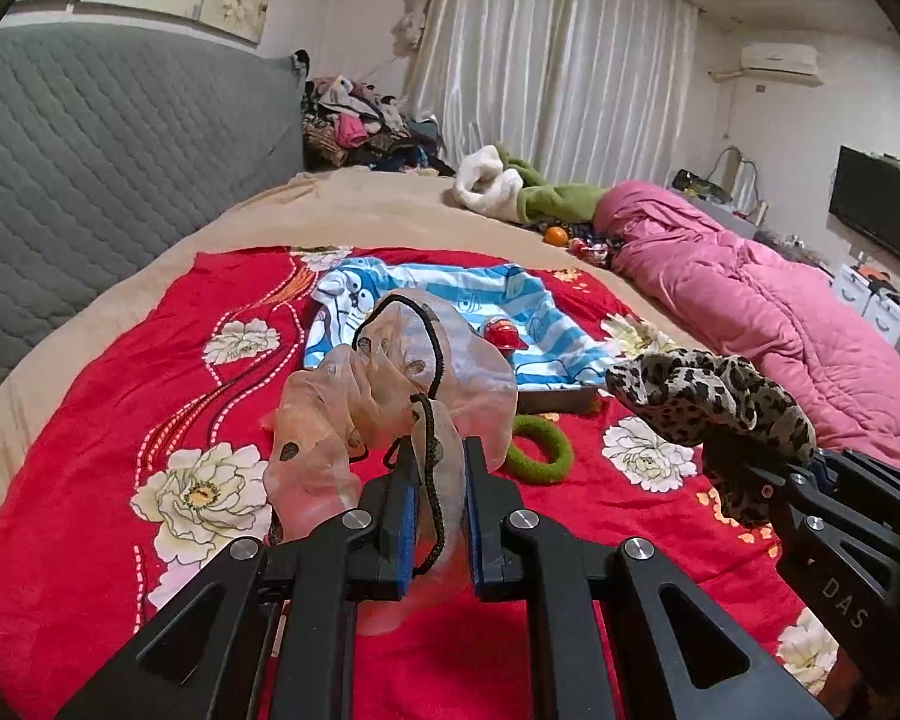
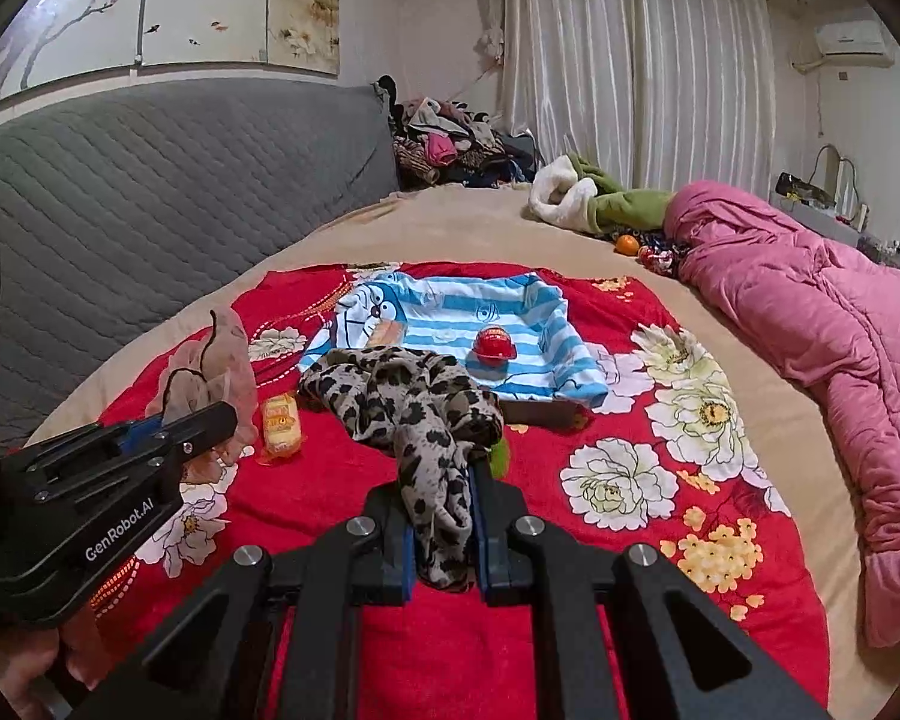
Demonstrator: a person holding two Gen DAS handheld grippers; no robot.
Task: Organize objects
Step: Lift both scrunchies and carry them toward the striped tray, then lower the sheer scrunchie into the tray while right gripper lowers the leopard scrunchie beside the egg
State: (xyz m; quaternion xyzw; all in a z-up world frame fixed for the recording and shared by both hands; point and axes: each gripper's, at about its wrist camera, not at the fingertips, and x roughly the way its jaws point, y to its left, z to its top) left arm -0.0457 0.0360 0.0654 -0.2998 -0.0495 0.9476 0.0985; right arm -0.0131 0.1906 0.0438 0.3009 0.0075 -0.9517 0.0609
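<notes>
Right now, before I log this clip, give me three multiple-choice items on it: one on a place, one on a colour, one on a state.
1. Where does the small red toy helmet sit?
A. on the blue-and-white striped cartoon cloth
B. on the pink quilt
C. on the grey quilted headboard

2. What colour is the fuzzy ring lying on the red flowered blanket?
A. blue
B. green
C. yellow

3. What is the right gripper doing?
A. open and bare
B. shut on the leopard-print fabric scrunchie
C. shut on the toy helmet

Key: 1 A, the helmet rests on the stripes; 2 B, the ring is plainly green; 3 B, leopard fabric is pinched between the pads.
</notes>
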